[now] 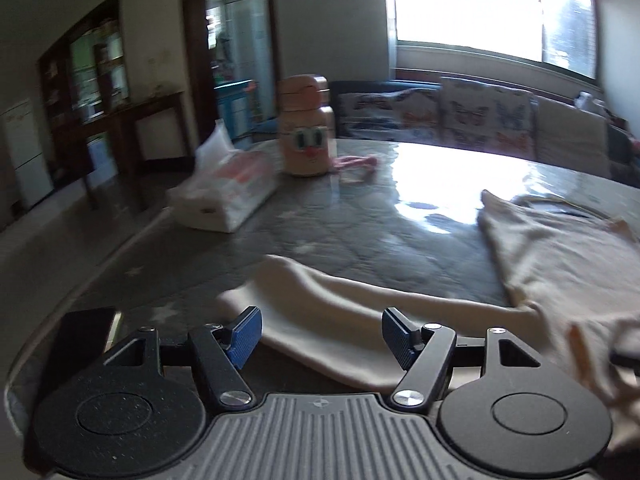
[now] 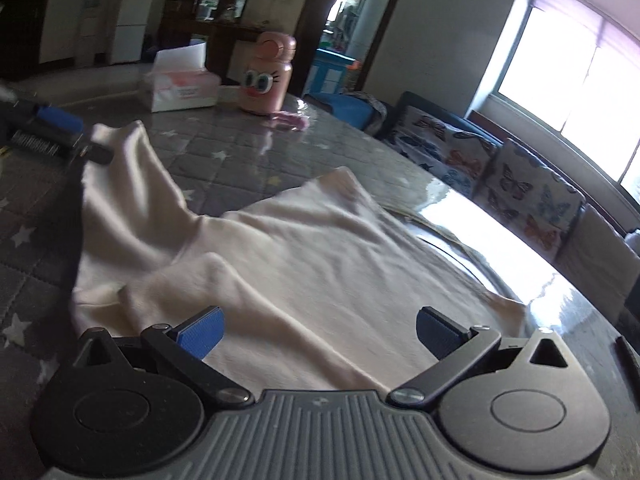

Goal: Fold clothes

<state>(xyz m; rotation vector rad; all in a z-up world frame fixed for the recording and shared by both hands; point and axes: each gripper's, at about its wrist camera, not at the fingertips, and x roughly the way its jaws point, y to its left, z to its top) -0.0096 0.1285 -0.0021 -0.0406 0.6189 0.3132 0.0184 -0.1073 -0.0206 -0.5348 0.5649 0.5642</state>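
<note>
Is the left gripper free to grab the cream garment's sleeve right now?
Probably yes. The left gripper is open, the sleeve lies flat just ahead of its fingertips, and nothing sits between them.

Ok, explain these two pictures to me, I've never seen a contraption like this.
Each picture comes from a camera on a hand-held tool, looking out along its two blue-padded tongs. One view shows the left tongs, the other the right tongs. Both are open and hold nothing. Before them a cream garment lies rumpled on a grey quilted table. Further back stand a pink cartoon-faced bottle and a tissue pack. The left tool also shows in the right view.
</note>
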